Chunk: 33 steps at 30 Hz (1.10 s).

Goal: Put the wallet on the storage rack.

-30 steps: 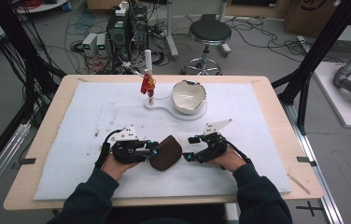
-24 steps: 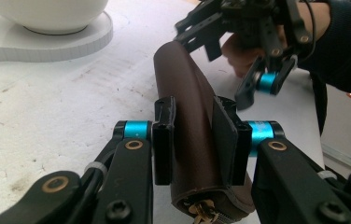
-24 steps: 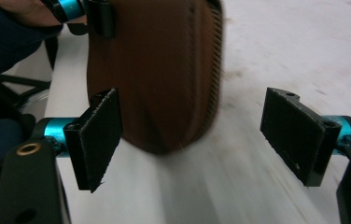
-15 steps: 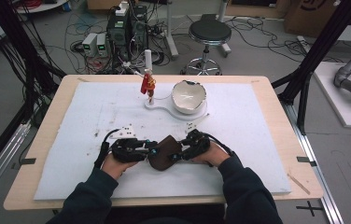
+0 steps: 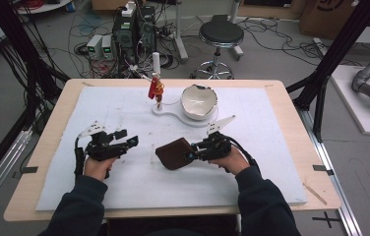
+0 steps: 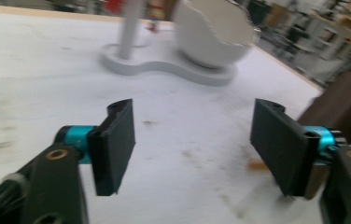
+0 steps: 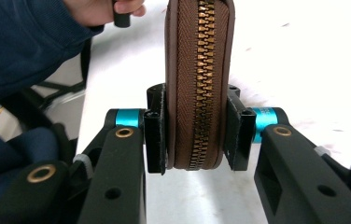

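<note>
Leftward, away from the brown zip wallet (image 5: 174,153), is where the left gripper (image 5: 133,141) has gone since a second ago, when both grippers met at the wallet near the middle of the white mat (image 5: 271,147); the wallet has passed into the right gripper (image 5: 191,154), which now holds it alone.

One wallet is in play. In the high view its long axis runs roughly left to right, its free end pointing toward the left gripper, and it lies well in front of the white eggshell bowl (image 5: 199,101), on the person's side. In the right gripper view the wallet (image 7: 198,70) stands on edge, its brass zipper facing the camera and running straight away from the jaws.

Two grippers are at work, one in each hand. Behind the wallet stand one white eggshell bowl, one white stand base (image 5: 173,114) under it, and one small red figure (image 5: 155,89) just left of the bowl.

Left gripper (image 6: 192,140): jaws have just been opening and now stand wide, nothing between them but bare mat; the wallet (image 6: 344,105) sits off past its one jaw. Right gripper (image 7: 197,128): jaws have just been closing and now press the wallet's two flat faces.
</note>
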Tool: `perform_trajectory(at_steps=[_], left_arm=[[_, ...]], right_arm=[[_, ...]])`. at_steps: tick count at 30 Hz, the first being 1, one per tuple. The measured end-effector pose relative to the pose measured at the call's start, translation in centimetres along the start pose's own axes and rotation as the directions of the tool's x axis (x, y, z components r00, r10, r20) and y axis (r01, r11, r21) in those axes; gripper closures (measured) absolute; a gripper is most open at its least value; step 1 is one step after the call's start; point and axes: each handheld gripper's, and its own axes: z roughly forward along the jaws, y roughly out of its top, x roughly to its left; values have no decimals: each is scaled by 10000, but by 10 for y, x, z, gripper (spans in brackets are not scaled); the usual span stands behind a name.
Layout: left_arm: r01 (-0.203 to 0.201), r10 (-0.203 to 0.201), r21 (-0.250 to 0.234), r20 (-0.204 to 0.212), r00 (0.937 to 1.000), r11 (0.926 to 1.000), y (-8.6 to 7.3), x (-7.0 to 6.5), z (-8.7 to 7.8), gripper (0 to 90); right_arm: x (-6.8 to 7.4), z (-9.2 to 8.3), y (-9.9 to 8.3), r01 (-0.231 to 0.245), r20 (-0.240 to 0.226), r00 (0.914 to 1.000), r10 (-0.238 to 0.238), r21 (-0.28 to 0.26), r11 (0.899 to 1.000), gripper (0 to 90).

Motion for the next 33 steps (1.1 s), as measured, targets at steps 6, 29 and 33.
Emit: perform_trajectory(at_steps=[6,29,33], left_arm=[[185,-193,-132,-656,9977,9997,0,16,-11,220],[62,-43,225,-817,9966,9997,-2,22,-8,220],[84,-60,311,-752,9971,9995,-2,22,-7,220]], right_arm=[[-2,-29,5,85,1138,9935,90,-1521,9883,666],[-44,-97,55,1390,5588,8291,-176,-1755,9746,662],[-53,-88,62,1495,5789,8138,-505,-1246,9809,662]])
